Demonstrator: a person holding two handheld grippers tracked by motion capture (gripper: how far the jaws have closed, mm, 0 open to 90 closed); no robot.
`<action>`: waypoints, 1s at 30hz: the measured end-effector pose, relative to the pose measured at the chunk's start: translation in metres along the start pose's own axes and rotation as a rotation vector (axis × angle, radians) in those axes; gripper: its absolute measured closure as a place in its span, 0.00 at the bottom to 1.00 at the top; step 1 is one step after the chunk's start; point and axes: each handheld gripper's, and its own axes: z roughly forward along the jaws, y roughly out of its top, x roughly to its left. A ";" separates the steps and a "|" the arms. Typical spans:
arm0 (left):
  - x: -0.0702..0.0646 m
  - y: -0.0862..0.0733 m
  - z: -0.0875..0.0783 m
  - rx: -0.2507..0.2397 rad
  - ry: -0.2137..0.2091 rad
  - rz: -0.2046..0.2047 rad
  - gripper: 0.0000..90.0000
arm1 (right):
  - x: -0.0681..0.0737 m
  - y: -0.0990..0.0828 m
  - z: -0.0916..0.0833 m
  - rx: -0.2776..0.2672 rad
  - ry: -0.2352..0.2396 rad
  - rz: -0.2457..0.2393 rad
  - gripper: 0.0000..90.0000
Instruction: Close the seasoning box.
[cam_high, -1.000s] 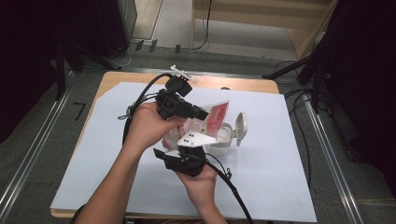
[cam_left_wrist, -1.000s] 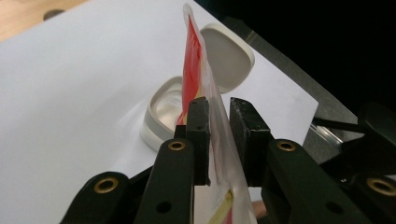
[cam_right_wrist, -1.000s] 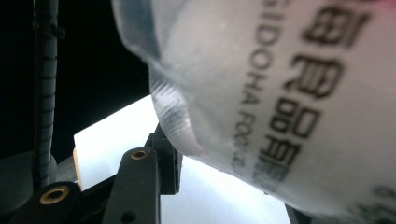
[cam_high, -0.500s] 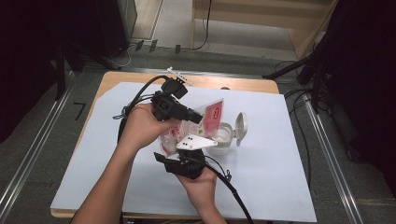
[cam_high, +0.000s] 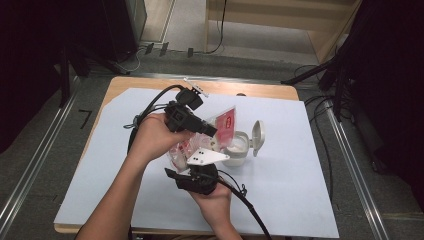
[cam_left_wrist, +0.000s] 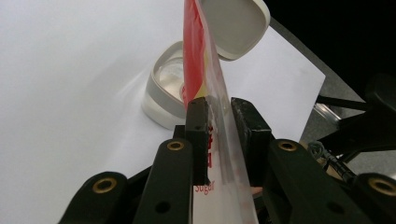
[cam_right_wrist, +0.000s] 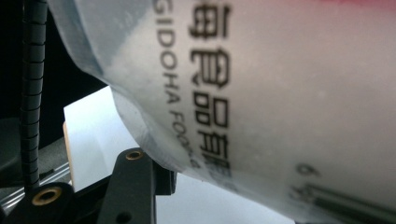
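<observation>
1. Clearly the work in hand is tipping a sugar bag (cam_high: 226, 122) into a small white container (cam_high: 239, 149) whose hinged lid (cam_high: 258, 136) stands open on its right side, near the middle of the desk (cam_high: 300, 200).
2. In the left gripper view, the left gripper (cam_left_wrist: 223, 122) has its jaws narrow, clamped on the clear edge of the bag, whose red top leans over the container's mouth.
3. The right gripper (cam_high: 197, 167) sits nearer the person, under the bag's lower end. Its jaws have just been opening a little; the right gripper view shows the bag's printed film lying between them, though I cannot tell whether the pads press on it.
4. Risk, as I judge it: if the right jaws loosen further, the heavy lower end may sag, swing the spout off the rim and scatter sugar on the white sheet (cam_high: 125, 180).
5. A second risk is the bag brushing the open lid and nudging the light container.
6. The left hand (cam_high: 155, 137) is raised, gripper pointing right and down; the right hand (cam_high: 212, 197) comes in from the near edge, gripper aimed away from the person.
</observation>
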 end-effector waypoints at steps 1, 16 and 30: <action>0.001 -0.001 0.000 -0.003 -0.009 -0.004 0.87 | 0.000 0.000 0.000 0.000 0.000 -0.002 0.63; 0.008 -0.010 -0.016 -0.050 0.031 -0.020 0.95 | -0.001 -0.002 0.002 -0.010 -0.020 -0.020 0.64; 0.005 -0.020 -0.042 -0.170 0.046 -0.005 0.95 | -0.010 -0.001 -0.006 -0.049 -0.060 0.003 0.64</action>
